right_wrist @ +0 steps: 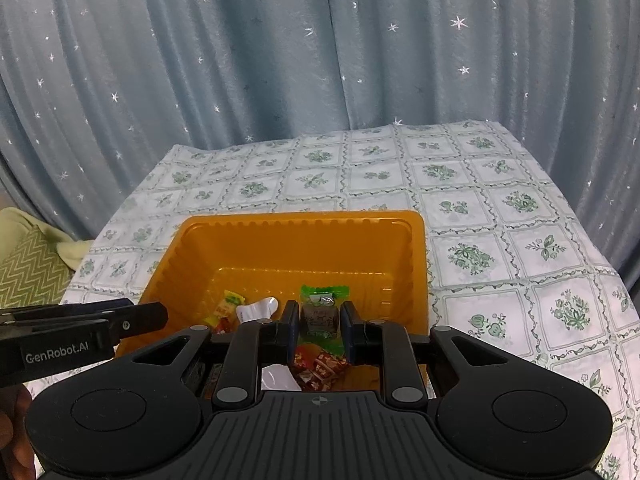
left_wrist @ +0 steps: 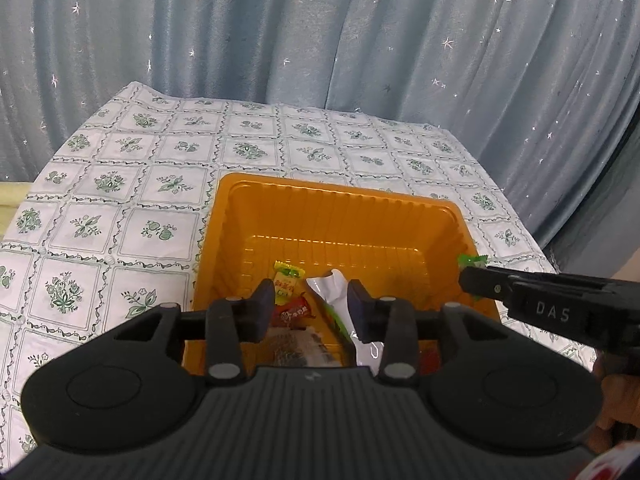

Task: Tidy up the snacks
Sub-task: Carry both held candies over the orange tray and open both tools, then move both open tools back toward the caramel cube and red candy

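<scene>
Left wrist view, floral tablecloth [left_wrist: 120,184], blue starry curtain [left_wrist: 320,32], left jaws apart, right jaws pinching green-wrapped candy [right_wrist: 319,314]

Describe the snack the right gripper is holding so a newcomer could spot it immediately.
Find the orange tray on the floral tablecloth. Above its contents, the right gripper pinches a green-edged candy. Its clear window shows a dark brown block; the snacks below are yellow, red or white.

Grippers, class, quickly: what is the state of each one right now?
Left gripper: open, holding nothing, above the orange tray.
Right gripper: shut on the green-wrapped snack.
</scene>
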### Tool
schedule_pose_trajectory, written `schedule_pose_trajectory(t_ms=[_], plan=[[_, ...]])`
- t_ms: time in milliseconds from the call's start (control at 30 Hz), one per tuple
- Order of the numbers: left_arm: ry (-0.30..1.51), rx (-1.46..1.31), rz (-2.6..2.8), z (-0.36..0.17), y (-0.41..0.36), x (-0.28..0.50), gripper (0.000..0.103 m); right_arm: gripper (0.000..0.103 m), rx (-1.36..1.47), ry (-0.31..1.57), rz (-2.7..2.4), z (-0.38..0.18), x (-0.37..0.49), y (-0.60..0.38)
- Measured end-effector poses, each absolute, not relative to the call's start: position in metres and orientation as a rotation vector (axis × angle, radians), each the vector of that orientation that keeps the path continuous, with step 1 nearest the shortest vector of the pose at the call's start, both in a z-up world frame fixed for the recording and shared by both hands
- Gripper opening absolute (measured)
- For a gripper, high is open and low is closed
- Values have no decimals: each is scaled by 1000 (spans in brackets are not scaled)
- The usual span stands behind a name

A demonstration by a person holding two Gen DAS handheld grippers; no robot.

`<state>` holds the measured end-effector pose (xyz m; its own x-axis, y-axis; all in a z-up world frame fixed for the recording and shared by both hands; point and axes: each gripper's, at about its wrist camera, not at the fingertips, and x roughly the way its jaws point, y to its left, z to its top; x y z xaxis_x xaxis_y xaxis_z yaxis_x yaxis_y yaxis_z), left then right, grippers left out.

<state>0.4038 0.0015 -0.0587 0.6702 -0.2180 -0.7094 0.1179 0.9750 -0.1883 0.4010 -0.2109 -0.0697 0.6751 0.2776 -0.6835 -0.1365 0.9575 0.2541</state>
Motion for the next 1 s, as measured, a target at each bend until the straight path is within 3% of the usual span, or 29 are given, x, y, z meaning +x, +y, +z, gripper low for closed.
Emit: schedule_pose_trajectory(t_ms=[567,733,1000], plan=[[811,-136,-189,-57,5,398,39,23,190,792,282,-74,409,-207],[809,-136,-181,-57,9,392,39,41,248,781,253,-75,404,-220],[781,-129,-181,-46,9,359,43,42,294,782,214,-68,369,-246]])
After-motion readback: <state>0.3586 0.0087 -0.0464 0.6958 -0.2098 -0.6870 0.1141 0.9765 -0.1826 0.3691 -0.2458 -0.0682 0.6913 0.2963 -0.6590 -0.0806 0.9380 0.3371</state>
